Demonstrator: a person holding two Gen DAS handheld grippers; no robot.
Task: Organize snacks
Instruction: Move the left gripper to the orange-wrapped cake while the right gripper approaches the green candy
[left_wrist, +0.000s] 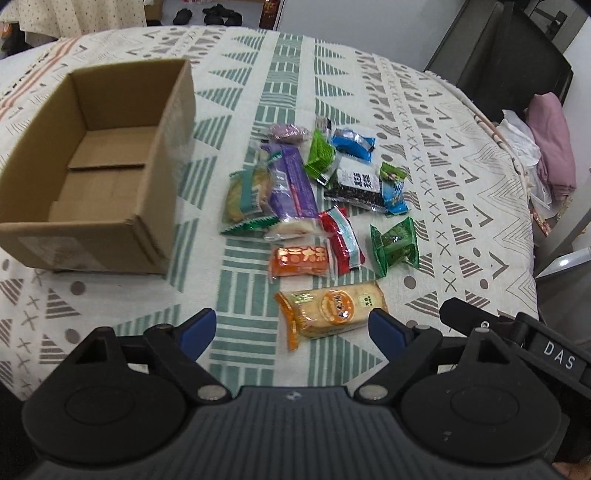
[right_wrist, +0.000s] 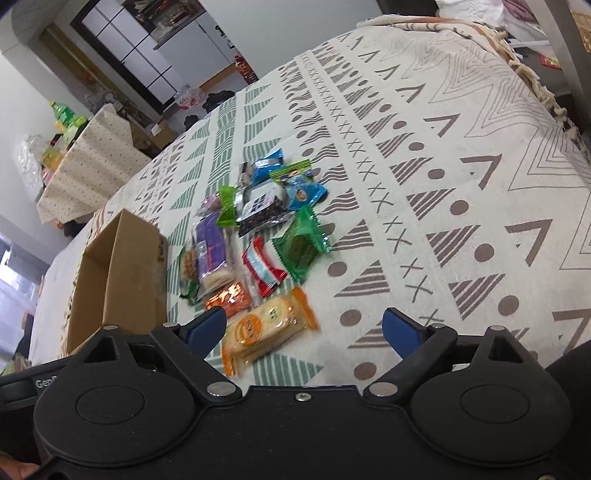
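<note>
Left hand-held gripper (left_wrist: 291, 328): blue-padded fingers spread wide, nothing between the pads, hovering over the counter (left_wrist: 443, 155), which is covered in a patterned cloth. The orange cracker packet (left_wrist: 330, 312) lies just ahead of it on the cloth, seen between the fingertips and not gripped.

Right hand-held gripper (right_wrist: 304, 330): fingers also wide apart and empty. The same cracker packet (right_wrist: 267, 328) sits beside its left finger (right_wrist: 207, 330); contact cannot be told from this angle.

Snack pile: loose cluster mid-counter, all outside the box. Noted from the left wrist view:
- purple packet (left_wrist: 291, 188), overlapping a green-trimmed biscuit pack (left_wrist: 245, 201)
- small orange packet (left_wrist: 299, 260) touching a red packet (left_wrist: 341, 242)
- dark green wrapped sweet (left_wrist: 394, 245), slightly apart to the right
- black-and-white packet (left_wrist: 356, 186), light green packet (left_wrist: 321, 157) and blue packet (left_wrist: 352, 142) at the far side

Cardboard box (left_wrist: 122, 229): open-topped, empty, standing left of the pile, near but not touching it.
</note>
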